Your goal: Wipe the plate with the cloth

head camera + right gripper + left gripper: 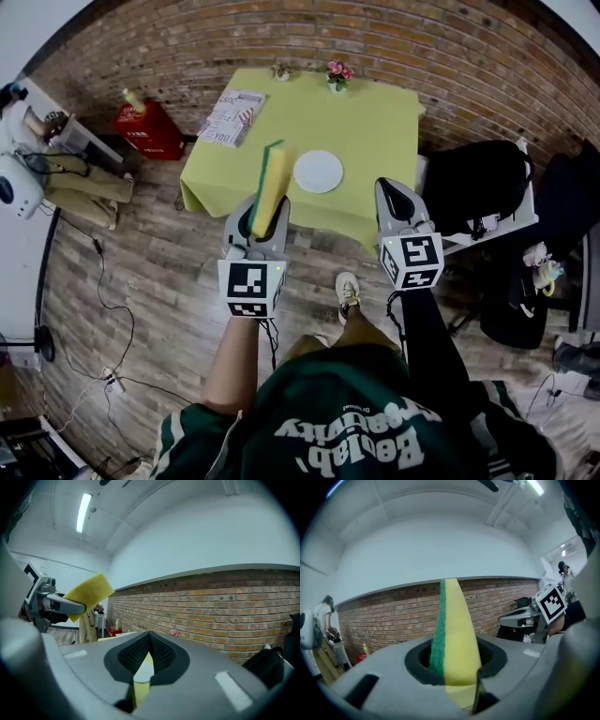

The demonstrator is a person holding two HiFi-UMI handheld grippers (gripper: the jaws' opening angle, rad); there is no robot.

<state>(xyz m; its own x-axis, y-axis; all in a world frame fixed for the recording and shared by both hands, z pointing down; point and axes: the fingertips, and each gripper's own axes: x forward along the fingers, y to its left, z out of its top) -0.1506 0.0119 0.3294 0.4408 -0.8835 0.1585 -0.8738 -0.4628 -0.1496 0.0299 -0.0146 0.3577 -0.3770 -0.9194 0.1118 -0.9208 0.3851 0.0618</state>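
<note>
A white plate (pixel 318 172) lies on the yellow-green table (pixel 375 122), some way ahead of both grippers. My left gripper (pixel 266 204) is shut on a yellow sponge with a green scrub side (pixel 270 184), which stands on edge and sticks up past the jaws. In the left gripper view the sponge (pixel 454 634) fills the gap between the jaws of that gripper (pixel 454 663). My right gripper (pixel 387 187) is shut with nothing in it, its tips meeting (pixel 149 637). Through the slit below them I see a bit of the plate (pixel 143 671).
A magazine (pixel 232 116) and two small flower vases (pixel 338 73) stand on the table's far side. A red box (pixel 150 131) sits on the floor at left, dark bags on a chair (pixel 473 183) at right. Cables cross the wooden floor (pixel 103 291). A brick wall lies behind.
</note>
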